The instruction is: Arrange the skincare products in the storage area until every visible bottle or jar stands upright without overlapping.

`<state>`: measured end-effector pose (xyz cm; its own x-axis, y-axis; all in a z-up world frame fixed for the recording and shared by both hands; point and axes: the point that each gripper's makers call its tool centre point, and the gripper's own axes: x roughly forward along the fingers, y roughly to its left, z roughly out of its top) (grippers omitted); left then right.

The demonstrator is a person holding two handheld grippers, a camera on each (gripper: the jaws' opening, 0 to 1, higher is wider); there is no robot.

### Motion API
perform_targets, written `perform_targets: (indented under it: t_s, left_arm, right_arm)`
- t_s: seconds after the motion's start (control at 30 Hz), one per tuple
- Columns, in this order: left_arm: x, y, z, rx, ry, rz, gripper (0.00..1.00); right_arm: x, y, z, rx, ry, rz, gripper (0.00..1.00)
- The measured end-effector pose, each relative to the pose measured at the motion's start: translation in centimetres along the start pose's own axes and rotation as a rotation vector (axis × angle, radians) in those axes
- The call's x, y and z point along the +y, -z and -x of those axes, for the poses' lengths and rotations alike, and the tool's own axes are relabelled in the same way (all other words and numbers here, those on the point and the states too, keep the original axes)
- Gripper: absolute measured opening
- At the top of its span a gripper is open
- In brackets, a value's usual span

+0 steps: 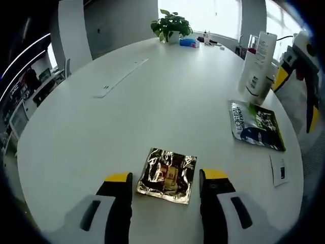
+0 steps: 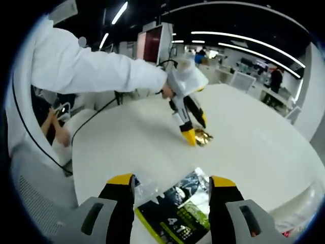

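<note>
Left gripper [image 1: 166, 179]: jaws spread, straddling a crinkled foil sachet [image 1: 167, 175] that lies flat on the white table [image 1: 127, 117]; whether the tips already touch its edges cannot be told. The sachet looks thin, light and limp, with a slick metallic skin, so I judge it will buckle if squeezed across the flat; best taken by one sealed edge and lifted. At about 2 o'clock from the left gripper lies a dark green-and-black pouch [image 1: 256, 125], also flat, and beyond it at 1 o'clock a white tube [image 1: 258, 65] stands upright; rigid enough, I judge, to be pinched around the body. Right gripper [image 2: 172, 189]: jaws spread to either side of the green-and-black pouch, whose glossy film looks slippery and soft; contact cannot be told. In the right gripper view the left gripper appears at 12 o'clock, its tips down at the foil sachet, held by a person's white sleeve [image 2: 86, 63]. Count: one foil sachet, one pouch, one upright tube. A potted plant [image 1: 171, 25] sits at the far end of the table.
</note>
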<state>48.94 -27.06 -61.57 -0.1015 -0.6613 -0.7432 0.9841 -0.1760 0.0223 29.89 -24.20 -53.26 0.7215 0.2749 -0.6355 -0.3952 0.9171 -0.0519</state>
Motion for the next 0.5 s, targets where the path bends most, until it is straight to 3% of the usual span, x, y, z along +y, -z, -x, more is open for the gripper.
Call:
perform_targets:
  t_s: [0.33, 0.5]
  left_arm:
    - [-0.7, 0.1, -0.1, 0.002, 0.018, -0.009, 0.37]
    - [-1.4, 0.3, 0.0, -0.014, 0.013, 0.002, 0.36]
  right_arm:
    - [0.0, -0.1, -0.9, 0.013, -0.014, -0.007, 0.62]
    - [0.1, 0.4, -1.8, 0.030, -0.003, 0.020, 0.58]
